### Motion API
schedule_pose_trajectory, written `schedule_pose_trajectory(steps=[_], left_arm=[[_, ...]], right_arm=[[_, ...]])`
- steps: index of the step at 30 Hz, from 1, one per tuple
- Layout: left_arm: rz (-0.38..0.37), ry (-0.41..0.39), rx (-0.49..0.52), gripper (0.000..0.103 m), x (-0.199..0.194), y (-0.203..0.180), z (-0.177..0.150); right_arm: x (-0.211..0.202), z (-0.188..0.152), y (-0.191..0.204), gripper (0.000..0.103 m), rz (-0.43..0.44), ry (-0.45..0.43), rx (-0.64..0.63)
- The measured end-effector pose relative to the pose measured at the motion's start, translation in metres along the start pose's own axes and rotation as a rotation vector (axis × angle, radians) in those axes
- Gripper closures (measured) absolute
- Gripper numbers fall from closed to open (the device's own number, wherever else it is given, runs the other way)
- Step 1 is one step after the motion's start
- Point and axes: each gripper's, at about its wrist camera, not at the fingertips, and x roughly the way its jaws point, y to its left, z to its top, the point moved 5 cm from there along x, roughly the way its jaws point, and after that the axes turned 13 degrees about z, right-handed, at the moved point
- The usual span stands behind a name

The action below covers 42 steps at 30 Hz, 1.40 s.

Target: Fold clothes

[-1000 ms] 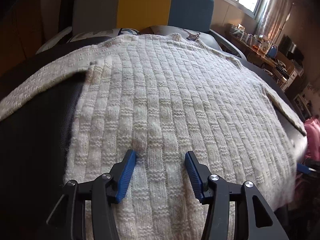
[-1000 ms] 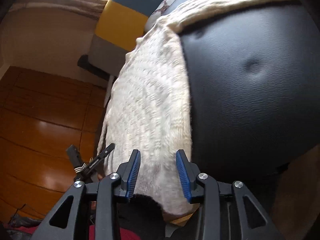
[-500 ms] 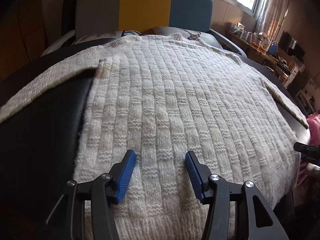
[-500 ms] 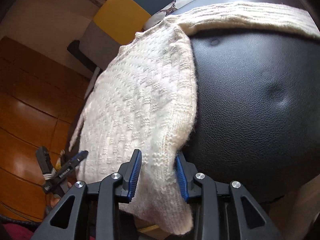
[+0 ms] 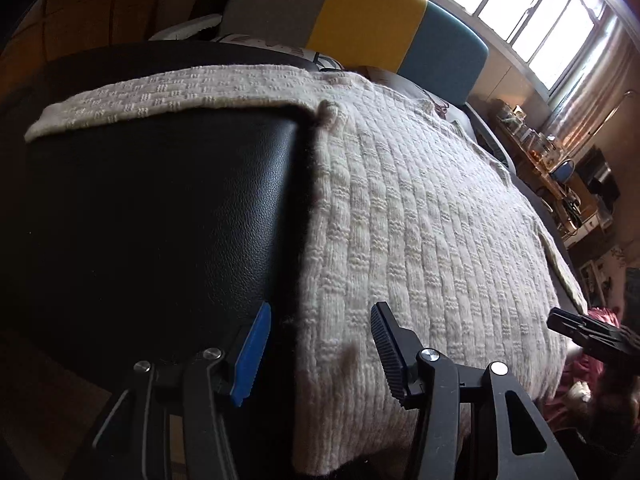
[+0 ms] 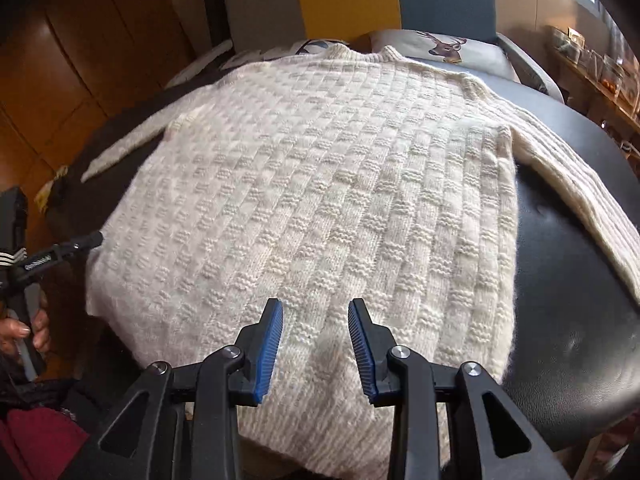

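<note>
A cream knit sweater [image 6: 320, 184] lies flat, front down or up I cannot tell, on a black leather surface [image 5: 160, 220]. One sleeve [image 5: 160, 96] stretches out to the left, the other sleeve [image 6: 580, 200] runs off to the right. My left gripper [image 5: 320, 320] is open and straddles the sweater's left side edge near the hem. Low over the middle of the hem, my right gripper [image 6: 316, 312] is open with nothing pinched. Each gripper shows at the edge of the other's view: the right gripper [image 5: 580, 332] and the left gripper [image 6: 60, 252].
A grey, yellow and blue padded backrest [image 5: 372, 20] stands behind the collar, with a deer-print pillow [image 6: 444, 46] beside it. A cluttered shelf [image 5: 560, 168] runs under the window at right. A hand [image 6: 24, 332] and dark red cloth [image 6: 36, 440] are at lower left.
My left gripper slid left from the middle of the hem to the sweater's left edge. My right gripper swung from the sweater's right edge to the middle of the hem.
</note>
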Motion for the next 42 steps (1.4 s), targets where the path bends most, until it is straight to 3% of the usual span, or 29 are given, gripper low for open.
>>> schedule_pose_trajectory(steps=[3, 6, 8, 15, 19, 25, 29, 32, 35, 38, 42], left_arm=[[-0.015, 0.013, 0.037, 0.051, 0.003, -0.011, -0.003], [0.016, 0.004, 0.099, 0.078, 0.004, -0.023, -0.006], [0.022, 0.009, 0.092, 0.082, 0.004, -0.020, -0.008], [0.011, 0.005, 0.085, 0.076, 0.011, -0.033, 0.016], [0.002, -0.011, 0.103, 0.064, 0.015, -0.049, 0.035], [-0.012, -0.034, 0.128, 0.063, 0.022, -0.073, 0.064], [0.043, 0.005, 0.154, 0.063, 0.043, -0.076, 0.060], [0.080, 0.008, 0.183, 0.063, 0.048, -0.076, 0.056], [0.070, 0.024, 0.175, 0.061, 0.046, -0.081, 0.064], [0.028, 0.022, 0.190, 0.060, 0.046, -0.103, 0.076], [-0.025, 0.018, 0.259, 0.054, 0.047, -0.146, 0.089]], right_arm=[[0.006, -0.005, -0.013, 0.069, -0.061, 0.019, 0.023], [0.001, -0.013, -0.028, 0.069, -0.053, -0.002, 0.059], [-0.003, -0.018, -0.037, 0.071, -0.044, -0.019, 0.076], [-0.006, -0.019, -0.034, 0.069, -0.047, -0.034, 0.062], [-0.016, 0.001, -0.024, 0.068, -0.018, -0.065, 0.053], [-0.011, 0.040, -0.021, 0.066, -0.052, -0.103, 0.005], [0.002, 0.041, -0.038, 0.065, -0.137, -0.056, 0.018], [0.009, 0.029, -0.057, 0.064, -0.139, -0.041, 0.066], [0.007, 0.026, -0.063, 0.061, -0.098, -0.051, 0.098], [-0.031, 0.004, -0.100, 0.040, -0.050, -0.187, 0.267], [-0.086, -0.026, -0.156, 0.039, 0.016, -0.381, 0.507]])
